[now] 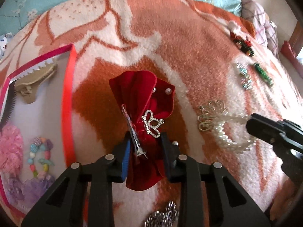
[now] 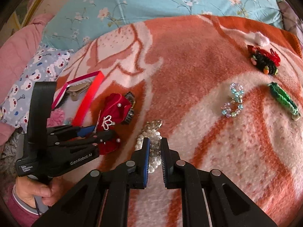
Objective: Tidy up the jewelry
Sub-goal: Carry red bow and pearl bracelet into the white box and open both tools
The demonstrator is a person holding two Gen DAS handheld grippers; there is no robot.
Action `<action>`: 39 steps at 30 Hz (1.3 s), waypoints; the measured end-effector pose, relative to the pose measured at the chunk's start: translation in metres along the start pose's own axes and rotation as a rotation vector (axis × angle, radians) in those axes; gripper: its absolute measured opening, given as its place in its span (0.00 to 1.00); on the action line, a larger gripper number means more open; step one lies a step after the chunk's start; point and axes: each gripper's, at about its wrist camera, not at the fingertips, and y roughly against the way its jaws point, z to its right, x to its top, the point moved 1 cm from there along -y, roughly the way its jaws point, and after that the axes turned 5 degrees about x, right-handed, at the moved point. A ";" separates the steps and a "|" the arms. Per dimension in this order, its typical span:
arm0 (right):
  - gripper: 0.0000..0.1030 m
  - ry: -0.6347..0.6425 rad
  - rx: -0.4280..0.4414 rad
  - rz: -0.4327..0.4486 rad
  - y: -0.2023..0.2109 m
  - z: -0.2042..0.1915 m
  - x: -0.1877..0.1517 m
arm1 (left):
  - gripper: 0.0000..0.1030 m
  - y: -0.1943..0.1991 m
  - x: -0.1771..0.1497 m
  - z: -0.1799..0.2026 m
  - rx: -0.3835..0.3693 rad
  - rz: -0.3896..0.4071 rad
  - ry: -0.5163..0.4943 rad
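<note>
Blanket (image 1: 189,47) bears red bow (image 1: 144,102), lengthwise toward camera

The silver brooches (image 1: 162,216) run off the bottom edge, half behind the tongs. The red box (image 1: 69,102) is cut at the left edge.

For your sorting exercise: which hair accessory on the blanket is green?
The green braided clip, at the far right; the others are red velvet, pearl or clear beads.
</note>
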 end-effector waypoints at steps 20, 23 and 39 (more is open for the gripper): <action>0.10 0.124 0.057 0.041 0.019 -0.064 0.010 | 0.25 0.085 -0.029 -0.065 0.004 0.148 0.149; 0.10 0.143 0.069 0.038 0.017 -0.075 0.012 | 0.25 0.093 -0.034 -0.076 0.014 0.160 0.169; 0.10 0.233 0.188 0.060 -0.010 -0.151 0.048 | 0.25 0.103 -0.053 -0.150 0.083 0.174 0.318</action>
